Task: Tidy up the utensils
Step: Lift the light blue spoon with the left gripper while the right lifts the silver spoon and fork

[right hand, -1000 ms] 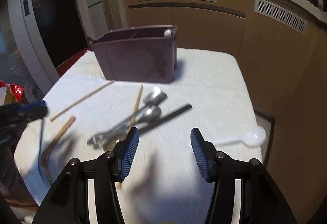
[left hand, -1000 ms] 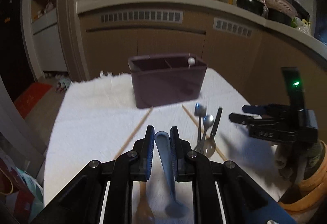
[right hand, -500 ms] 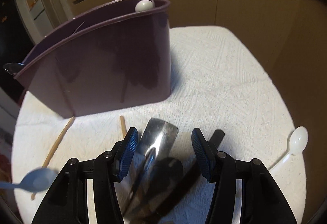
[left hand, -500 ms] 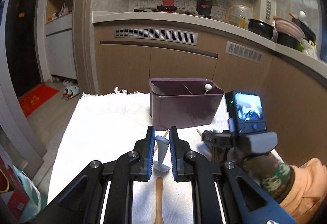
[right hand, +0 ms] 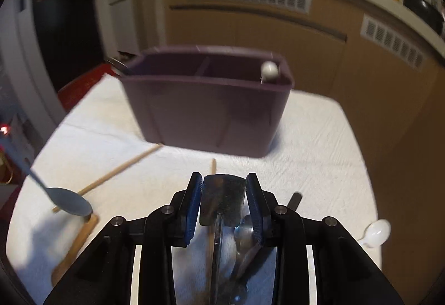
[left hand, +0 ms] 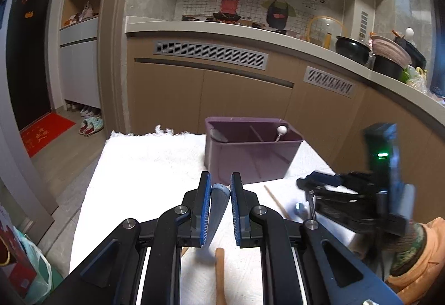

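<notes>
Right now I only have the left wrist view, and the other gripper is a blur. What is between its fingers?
Observer: The right gripper is closing on the flat, wide handle of a metal utensil, which fills the gap between its pads.
Operator: Is anything hidden behind that gripper on the table?
Observer: Yes, a white plastic spoon lies near the right edge of the white cloth.
Operator: And where does the bowl of my blue spoon hang?
Observer: The blue spoon has its bowl right over the handle end of the wooden spoon. I cannot tell whether they touch.
</notes>
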`<state>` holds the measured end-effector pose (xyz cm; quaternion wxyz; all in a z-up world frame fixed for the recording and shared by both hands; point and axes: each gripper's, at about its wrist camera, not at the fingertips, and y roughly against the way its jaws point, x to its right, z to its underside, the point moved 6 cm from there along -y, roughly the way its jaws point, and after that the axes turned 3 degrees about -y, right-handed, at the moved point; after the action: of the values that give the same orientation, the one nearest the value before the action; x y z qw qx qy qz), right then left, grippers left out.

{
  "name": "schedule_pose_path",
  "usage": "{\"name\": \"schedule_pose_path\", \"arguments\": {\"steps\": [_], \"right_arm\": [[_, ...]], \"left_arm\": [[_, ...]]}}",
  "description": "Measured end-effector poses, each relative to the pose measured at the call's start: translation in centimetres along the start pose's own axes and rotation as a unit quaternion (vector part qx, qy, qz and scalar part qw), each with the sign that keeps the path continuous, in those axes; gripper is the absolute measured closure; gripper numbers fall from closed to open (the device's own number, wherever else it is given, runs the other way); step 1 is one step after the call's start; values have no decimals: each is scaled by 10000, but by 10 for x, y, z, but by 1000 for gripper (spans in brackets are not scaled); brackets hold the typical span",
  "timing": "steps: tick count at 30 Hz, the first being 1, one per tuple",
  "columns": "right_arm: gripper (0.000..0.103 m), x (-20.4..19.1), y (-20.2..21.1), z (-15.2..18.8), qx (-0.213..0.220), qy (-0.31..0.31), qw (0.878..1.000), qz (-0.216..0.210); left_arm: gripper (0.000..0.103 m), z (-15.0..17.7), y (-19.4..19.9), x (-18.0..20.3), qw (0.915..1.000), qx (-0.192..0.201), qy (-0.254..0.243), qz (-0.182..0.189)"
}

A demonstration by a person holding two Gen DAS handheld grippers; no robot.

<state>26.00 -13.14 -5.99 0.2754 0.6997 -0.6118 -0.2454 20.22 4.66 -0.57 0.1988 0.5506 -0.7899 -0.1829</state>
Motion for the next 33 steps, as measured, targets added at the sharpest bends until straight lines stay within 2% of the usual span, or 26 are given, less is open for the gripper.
{"name": "schedule_pose_path", "arguments": {"steps": [6,13,16,17,18,20,22,25,27,28,30,31,33], "right_arm": [[71,-1,57,-20,706,209,9969,-262],[72,16,75,-51,1069,242,9935,-292],[72,24,79,-58,1131,239,9929,-292],[72,26,79,-56,1121,246,9929,-302],[72,28,79,-54,1085,259,9933,-313],[72,31,76,-48,964,244,9945,-329],[72,34,69,-40,774,227,9961,-360],[72,36,56,-28,513,265,9976,-369],[72,37,55,-22,548,284,9974,-381],[72,36,56,-20,551,317,9971,-421],[72,36,57,-19,557,326,9969,-459],[72,36,57,-19,551,334,9968,-474],[72,36,56,-19,553,357,9967,-470]], "left_arm": [[92,-23,10,15,9998,122,-150,22],[95,-62,10,28,9989,312,-354,-9],[94,-67,0,31,9985,173,-518,12],[92,-61,-7,34,9976,-4,-679,95],[79,-52,-16,38,9960,-220,-855,166],[57,-29,-36,49,9886,-662,-1302,352],[55,-4,-57,63,9758,-1032,-1871,475],[55,33,-89,86,9427,-1633,-2807,760],[55,54,-108,97,9221,-2006,-3157,994],[55,60,-117,101,9158,-2167,-3210,1062],[56,68,-137,107,9089,-2450,-3158,1189],[58,72,-144,109,9083,-2537,-3100,1207],[73,76,-161,110,9069,-2759,-2952,1193]]}}
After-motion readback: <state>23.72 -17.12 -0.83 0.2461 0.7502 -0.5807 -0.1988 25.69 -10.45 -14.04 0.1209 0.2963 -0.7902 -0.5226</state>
